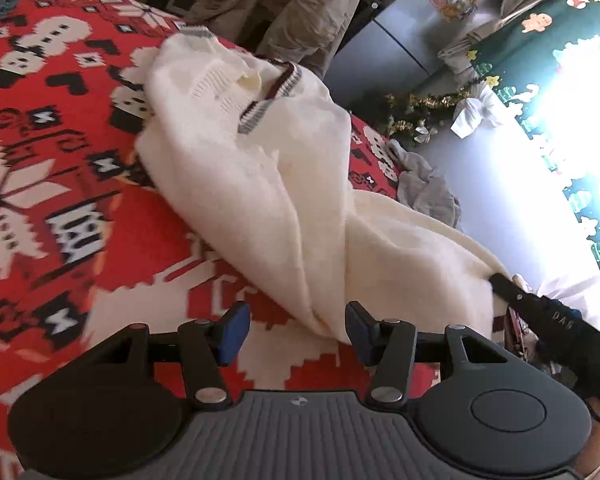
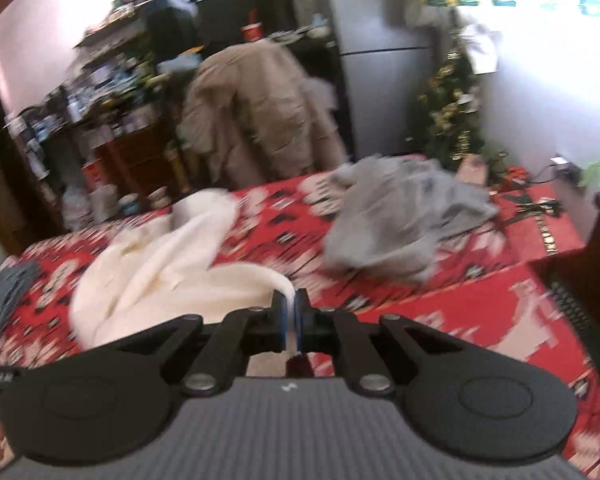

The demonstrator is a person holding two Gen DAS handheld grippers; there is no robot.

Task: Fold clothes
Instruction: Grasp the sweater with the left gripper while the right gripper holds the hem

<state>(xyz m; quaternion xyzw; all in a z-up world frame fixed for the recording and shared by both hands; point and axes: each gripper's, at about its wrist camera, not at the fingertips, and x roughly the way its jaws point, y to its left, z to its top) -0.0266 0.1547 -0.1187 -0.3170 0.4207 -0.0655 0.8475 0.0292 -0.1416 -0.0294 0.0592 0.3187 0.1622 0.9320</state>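
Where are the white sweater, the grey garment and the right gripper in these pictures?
white sweater (image 1: pixel 268 168): left wrist view, on its body below the collar.
grey garment (image 2: pixel 400 216): right wrist view, middle of the heap.
right gripper (image 2: pixel 291 312): right wrist view, between fingertips.

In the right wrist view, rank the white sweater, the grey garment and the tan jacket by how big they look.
1. White sweater, though it lies nearest the camera.
2. Grey garment and tan jacket look about alike; too close to rank.

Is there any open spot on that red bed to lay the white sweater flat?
Bare red blanket lies beside the white sweater, and between it and the grey garment. Crowded where those two heap, and at the folded denim at the far edge.
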